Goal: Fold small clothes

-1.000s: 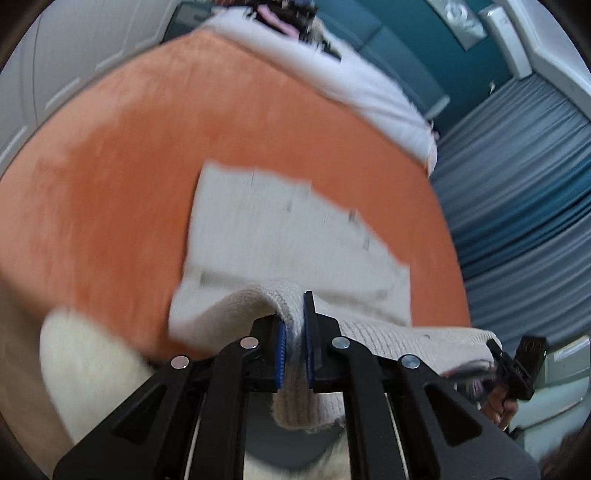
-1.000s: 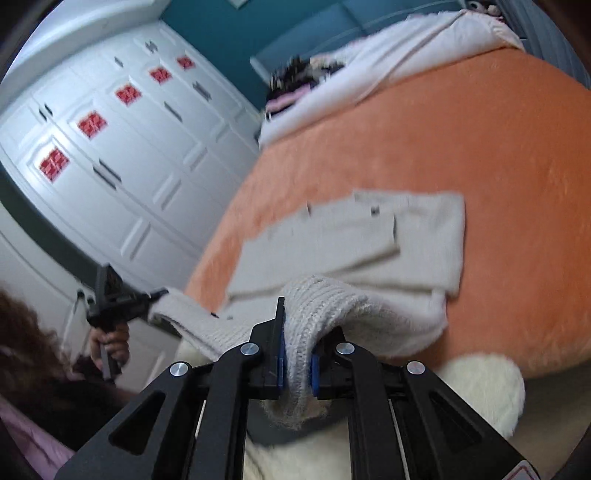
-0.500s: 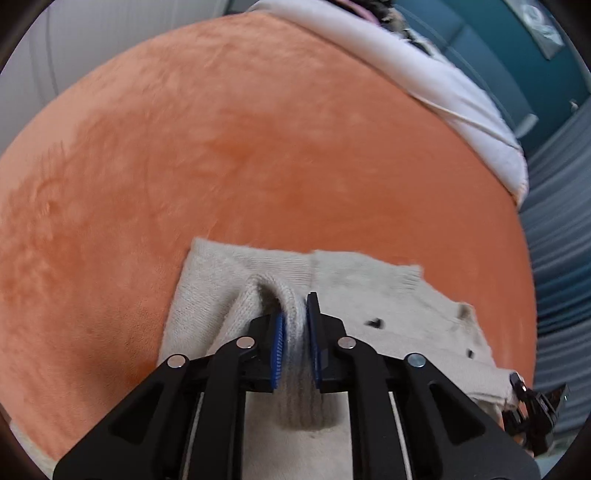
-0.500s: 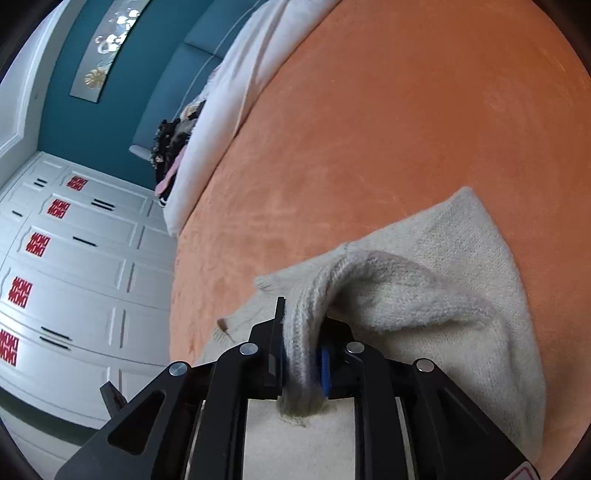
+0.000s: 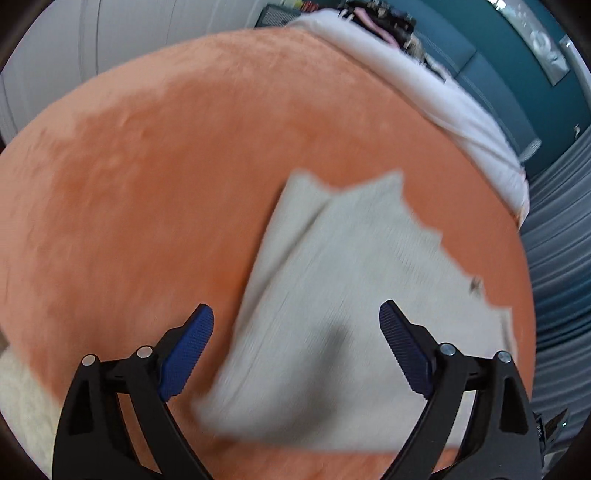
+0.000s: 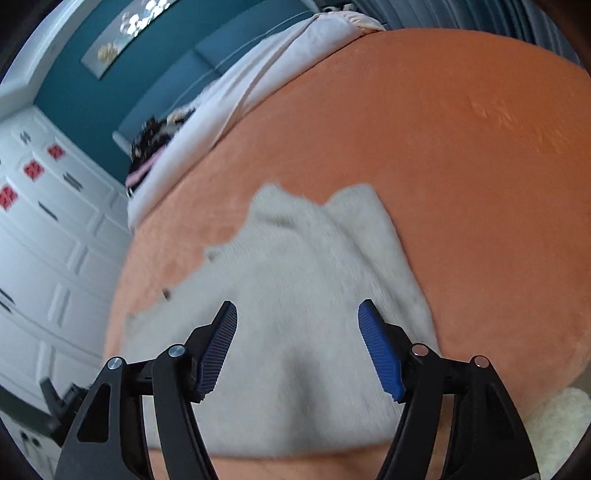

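Observation:
A small cream knit garment (image 5: pixel 354 295) lies folded flat on the orange bedspread (image 5: pixel 166 166). In the left wrist view my left gripper (image 5: pixel 295 321) hovers over the garment's near left part, jaws opening wide, blue pads clear of the cloth. The same garment (image 6: pixel 295 295) fills the middle of the right wrist view. My right gripper (image 6: pixel 297 317) hangs above its near edge, jaws also opening, nothing pinched between the pads. The cloth looks motion-blurred in both views.
A white duvet (image 5: pixel 424 85) with dark clothes (image 5: pixel 376 18) on it lies across the far end of the bed. White wardrobe doors (image 6: pixel 48 236) stand on the left, grey curtains (image 5: pixel 557 229) on the right. A fluffy cream rug (image 6: pixel 561 417) shows below the bed's edge.
Both grippers held a raised fold of the garment, carried it forward and down, then let go. Their jaws went from shut to wide apart, and the garment now lies flat.

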### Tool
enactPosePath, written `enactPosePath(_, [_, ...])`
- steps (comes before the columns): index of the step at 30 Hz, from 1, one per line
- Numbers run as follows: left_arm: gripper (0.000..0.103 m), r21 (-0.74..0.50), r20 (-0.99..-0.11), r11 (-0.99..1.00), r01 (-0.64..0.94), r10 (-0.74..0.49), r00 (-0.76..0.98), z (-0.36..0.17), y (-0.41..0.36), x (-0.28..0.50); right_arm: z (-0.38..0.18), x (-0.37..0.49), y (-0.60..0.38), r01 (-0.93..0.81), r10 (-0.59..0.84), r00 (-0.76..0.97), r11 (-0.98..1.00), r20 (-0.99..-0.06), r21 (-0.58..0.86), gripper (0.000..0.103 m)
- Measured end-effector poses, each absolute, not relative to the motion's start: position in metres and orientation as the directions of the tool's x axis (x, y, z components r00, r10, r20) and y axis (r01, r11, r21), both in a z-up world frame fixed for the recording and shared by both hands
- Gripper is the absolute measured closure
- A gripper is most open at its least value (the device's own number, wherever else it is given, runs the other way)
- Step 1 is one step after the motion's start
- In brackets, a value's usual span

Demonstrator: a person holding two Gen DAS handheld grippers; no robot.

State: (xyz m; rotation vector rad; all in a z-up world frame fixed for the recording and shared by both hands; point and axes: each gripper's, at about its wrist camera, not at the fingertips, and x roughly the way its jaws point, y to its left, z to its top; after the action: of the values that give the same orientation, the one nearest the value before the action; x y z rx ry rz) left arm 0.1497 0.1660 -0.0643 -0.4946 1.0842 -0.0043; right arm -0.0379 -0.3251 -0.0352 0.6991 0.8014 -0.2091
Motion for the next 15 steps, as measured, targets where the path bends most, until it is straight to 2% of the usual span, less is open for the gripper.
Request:
enactPosePath(4, [0.017, -0.392, -0.864, 0.874, -0.287, -0.244, 0.44, -0.092, 0.163, 0.122, -0.049, -0.061, -0.301, 0.4, 0.051, 0.638, 0.831, -0.769, 0.387, 0.036])
enactPosePath(5, [0.022, -0.365, -0.866, 0.888, -0.279, -0.214, 0.452, -0.09, 0.159, 0.12, -0.051, -0.062, -0.298, 0.398, 0.045, 0.633, 0.837, -0.773, 0.375, 0.036])
enactPosePath(6, [0.034, -0.351, -0.868, 0.899, -0.261, -0.208, 0.451, -0.088, 0.154, 0.121, -0.052, -0.061, -0.296, 0.403, 0.031, 0.625, 0.843, -0.78, 0.356, 0.036])
enactPosePath(7, [0.039, -0.35, -0.868, 0.904, -0.244, -0.216, 0.446, -0.086, 0.15, 0.122, -0.05, -0.056, -0.297, 0.411, 0.008, 0.615, 0.85, -0.788, 0.329, 0.036])
enactPosePath(9, [0.043, -0.346, -0.873, 0.903, -0.255, -0.21, 0.441, -0.081, 0.149, 0.126, -0.038, -0.052, -0.296, 0.438, -0.039, 0.634, 0.841, -0.772, 0.317, 0.035])
enactPosePath(11, [0.045, -0.349, -0.875, 0.899, -0.265, -0.211, 0.436, -0.078, 0.149, 0.127, -0.029, -0.063, -0.307, 0.48, -0.075, 0.664, 0.806, -0.744, 0.347, 0.028])
enactPosePath(13, [0.054, -0.341, -0.885, 0.9, -0.271, -0.21, 0.416, -0.084, 0.151, 0.128, -0.034, -0.069, -0.317, 0.507, -0.069, 0.643, 0.785, -0.763, 0.356, 0.028])
enactPosePath(15, [0.071, -0.379, -0.877, 0.884, -0.272, -0.251, 0.409, -0.087, 0.154, 0.126, -0.052, -0.064, -0.32, 0.505, -0.048, 0.57, 0.808, -0.82, 0.304, 0.044])
